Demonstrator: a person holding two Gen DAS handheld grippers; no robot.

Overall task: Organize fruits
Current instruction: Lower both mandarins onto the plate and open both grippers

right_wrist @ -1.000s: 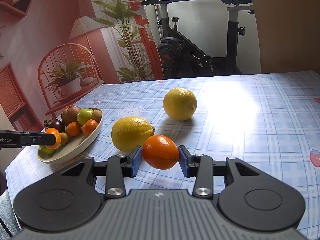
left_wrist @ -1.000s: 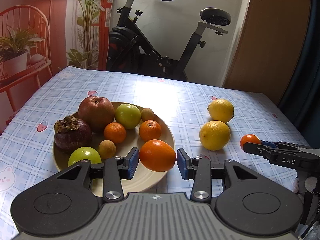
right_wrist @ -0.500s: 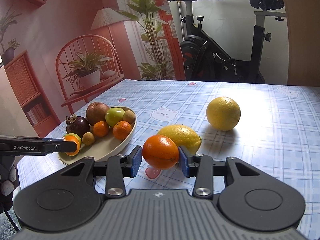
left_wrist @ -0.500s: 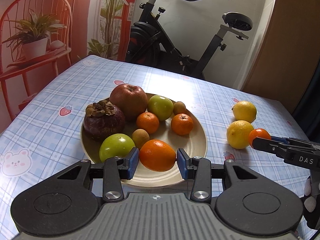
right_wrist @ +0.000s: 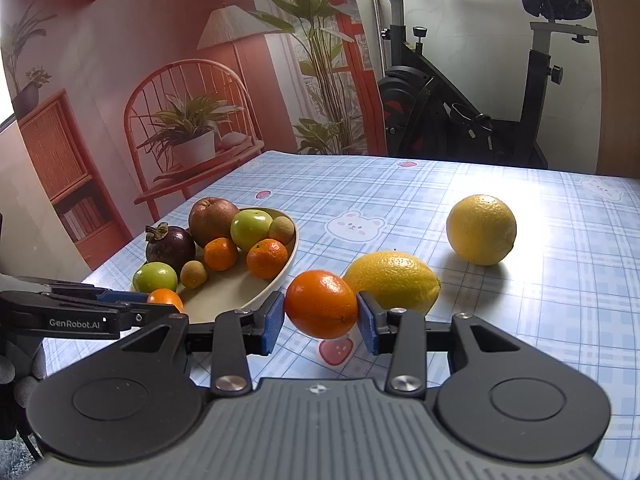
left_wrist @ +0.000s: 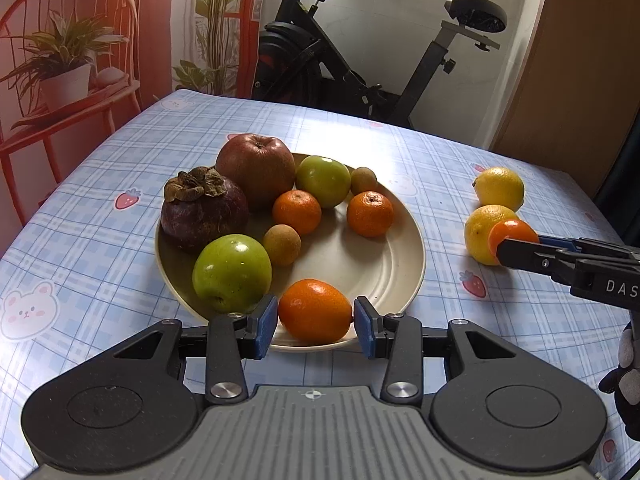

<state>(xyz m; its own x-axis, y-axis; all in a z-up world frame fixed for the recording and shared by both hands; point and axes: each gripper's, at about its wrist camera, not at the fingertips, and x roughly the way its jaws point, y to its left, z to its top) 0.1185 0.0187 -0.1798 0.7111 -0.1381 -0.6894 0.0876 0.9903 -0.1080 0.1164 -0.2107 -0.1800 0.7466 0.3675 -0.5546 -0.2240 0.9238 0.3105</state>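
Left gripper (left_wrist: 315, 322) pinching orange (left_wrist: 315, 309) over plate (left_wrist: 400, 264) near rim; right gripper (right_wrist: 321, 320) pinching second orange (right_wrist: 321, 303). Risk: release at rim, orange rolls onto table.

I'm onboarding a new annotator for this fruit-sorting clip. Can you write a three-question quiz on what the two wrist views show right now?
1. True or false: both lemons lie on the tablecloth, outside the plate.
2. What does the left gripper hold, and over what?
3. Which fruit on the plate has a dried brown calyx on top? A) red apple B) mangosteen C) green apple

Key
1. True.
2. An orange, over the plate's near rim.
3. B.

The right gripper is shut on a second orange, beside the nearer lemon.
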